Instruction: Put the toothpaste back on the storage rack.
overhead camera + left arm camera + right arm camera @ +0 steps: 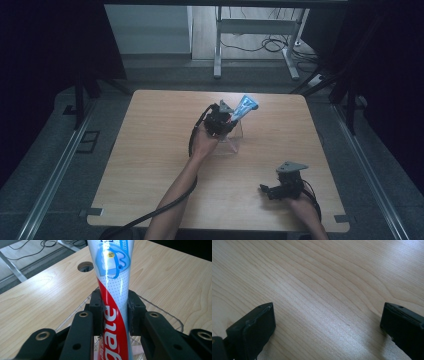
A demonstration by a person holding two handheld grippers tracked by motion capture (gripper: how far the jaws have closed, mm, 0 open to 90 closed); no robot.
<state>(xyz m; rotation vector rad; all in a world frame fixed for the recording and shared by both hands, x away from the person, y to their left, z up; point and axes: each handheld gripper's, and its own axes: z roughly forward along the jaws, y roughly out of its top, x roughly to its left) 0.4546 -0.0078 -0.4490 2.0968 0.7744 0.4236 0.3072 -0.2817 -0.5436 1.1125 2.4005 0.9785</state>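
Left tool [115,312]: clamped on the toothpaste tube [112,285], a jaw pressed against each side of the red-and-white body.
Toothpaste tube [244,107]: held tilted above the clear container [231,141], near the far middle of the bench [150,150].
Right tool [328,327]: jaws wide apart, holding nothing, over bare wood at the near right of the bench [324,277].

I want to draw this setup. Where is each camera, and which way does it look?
High view: above the person's side, looking forward and down at the table; forearms, both grippers show.
Left gripper view: rides the left gripper, looking along jaws clamped on the toothpaste tube, over a clear tray.
Right gripper view: rides the right gripper, facing bare wood.
Shared: tube, tray, table.
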